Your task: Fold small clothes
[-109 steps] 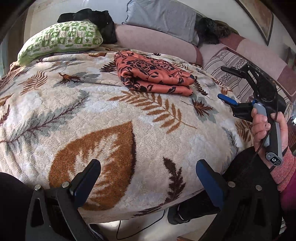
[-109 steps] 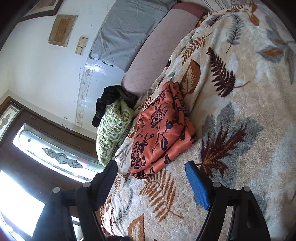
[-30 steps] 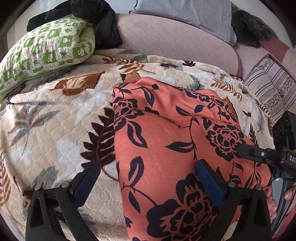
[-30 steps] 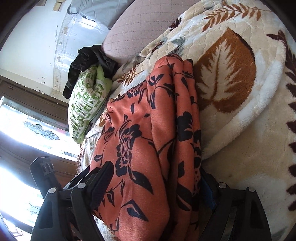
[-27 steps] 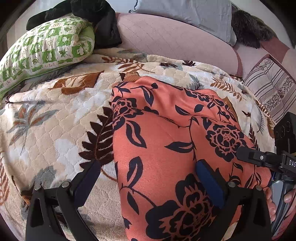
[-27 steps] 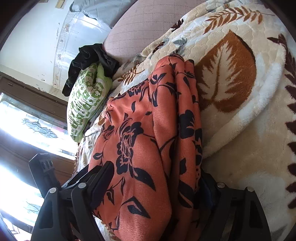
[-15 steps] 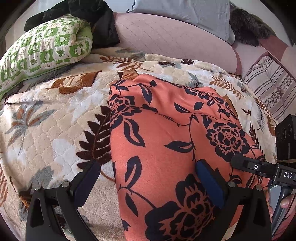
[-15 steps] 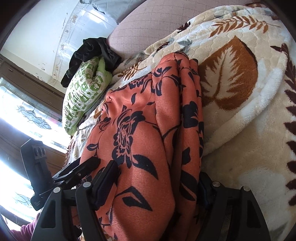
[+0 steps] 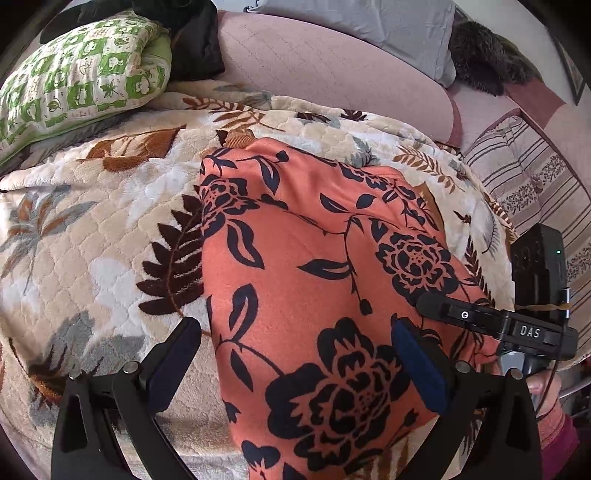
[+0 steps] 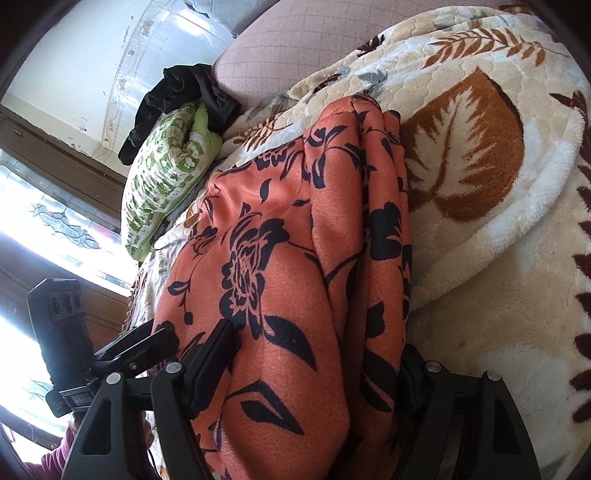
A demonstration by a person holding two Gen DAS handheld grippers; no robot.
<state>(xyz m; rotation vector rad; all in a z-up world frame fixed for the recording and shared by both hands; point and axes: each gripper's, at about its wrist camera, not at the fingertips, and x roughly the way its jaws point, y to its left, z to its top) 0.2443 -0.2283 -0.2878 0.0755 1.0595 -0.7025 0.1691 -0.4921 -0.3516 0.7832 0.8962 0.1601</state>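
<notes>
- Blanket, cream plush with brown and grey leaves, covers the bed and carries everything else; one edge of it is turned back just beside the cloth, as the right wrist view shows.
- Cushion, pink and long, runs along the far edge of the blanket, with a grey pillow leaning behind it.
- Cloth, orange with black flowers, lies folded in thick layers on the middle of the blanket; the stacked fold edges face the turned-back blanket edge.
- Green pillow, checked green and white, sits at the far corner of the blanket, well apart from the cloth, with a black garment bunched against it.
- Left gripper hangs over the near end of the cloth, jaws spread wide: one finger is over the cloth, the other over bare blanket beside it. Whether they touch the fabric cannot be told.
- Right gripper straddles the cloth's near end at its folded side, jaws wide, the whole bundle between them. Both pads press into the fabric, so it has hold of the cloth.
</notes>
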